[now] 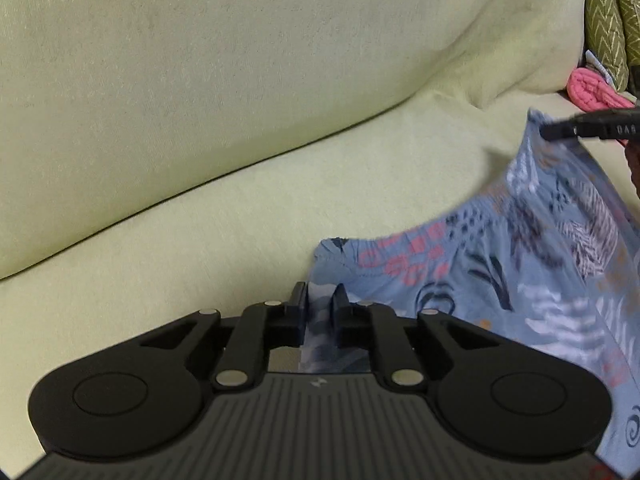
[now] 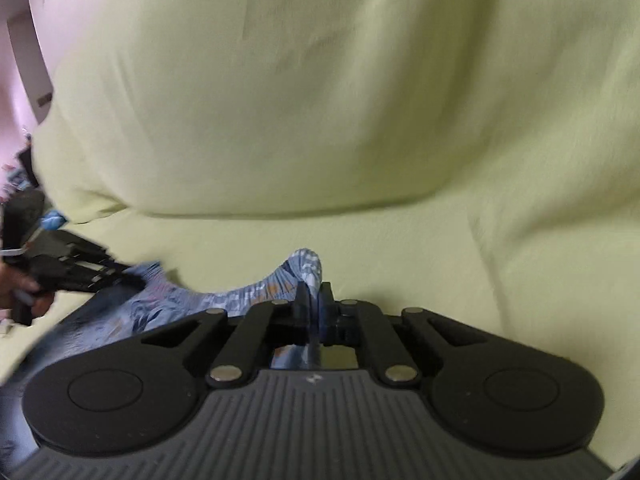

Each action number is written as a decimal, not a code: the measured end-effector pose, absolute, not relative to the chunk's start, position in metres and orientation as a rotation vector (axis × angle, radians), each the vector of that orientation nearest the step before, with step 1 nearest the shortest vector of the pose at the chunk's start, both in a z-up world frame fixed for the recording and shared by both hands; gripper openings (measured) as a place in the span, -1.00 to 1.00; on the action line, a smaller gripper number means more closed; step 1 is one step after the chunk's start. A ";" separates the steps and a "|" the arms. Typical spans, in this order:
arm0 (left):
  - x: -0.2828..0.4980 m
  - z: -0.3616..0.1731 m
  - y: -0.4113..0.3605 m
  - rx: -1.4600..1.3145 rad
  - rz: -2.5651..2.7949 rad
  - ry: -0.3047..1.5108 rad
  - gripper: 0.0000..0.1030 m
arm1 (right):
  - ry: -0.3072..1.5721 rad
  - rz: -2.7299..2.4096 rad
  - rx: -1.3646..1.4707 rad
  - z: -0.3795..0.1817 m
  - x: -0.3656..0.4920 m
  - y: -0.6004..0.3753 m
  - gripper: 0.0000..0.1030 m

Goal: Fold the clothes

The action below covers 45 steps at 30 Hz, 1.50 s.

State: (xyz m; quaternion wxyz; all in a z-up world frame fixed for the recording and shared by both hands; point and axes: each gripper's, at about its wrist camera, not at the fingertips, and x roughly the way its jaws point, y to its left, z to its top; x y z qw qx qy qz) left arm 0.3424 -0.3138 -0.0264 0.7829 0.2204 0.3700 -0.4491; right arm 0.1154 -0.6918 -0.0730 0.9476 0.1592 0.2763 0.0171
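My left claw [image 1: 320, 294] is pinched on one edge of the blue patterned cloth [image 1: 520, 272]; my right claw [image 2: 315, 294] is pinched on another edge of it. Cloth hangs stretched between both claws, lifted over the sofa seat [image 1: 240, 220], near the seat's front edge. Sofa backrest [image 1: 200, 60] behind. Pink cloth [image 1: 592, 90] and green cushions [image 1: 604, 20] at the sofa's far right end.

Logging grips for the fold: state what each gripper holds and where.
Both are shut on the blue patterned garment: left gripper pinches one edge, right gripper another edge.
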 end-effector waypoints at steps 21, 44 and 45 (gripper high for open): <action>0.328 0.001 -0.259 0.482 -0.837 0.768 -0.30 | 0.640 -0.144 0.236 -0.065 0.047 -0.652 -0.65; 0.212 0.051 -0.034 0.448 -0.839 0.745 -0.29 | 0.646 0.285 -0.267 -0.035 0.035 -0.169 -0.48; 0.208 0.050 -0.025 0.450 -0.838 0.742 -0.29 | 0.647 0.281 -0.297 -0.037 0.036 -0.159 -0.48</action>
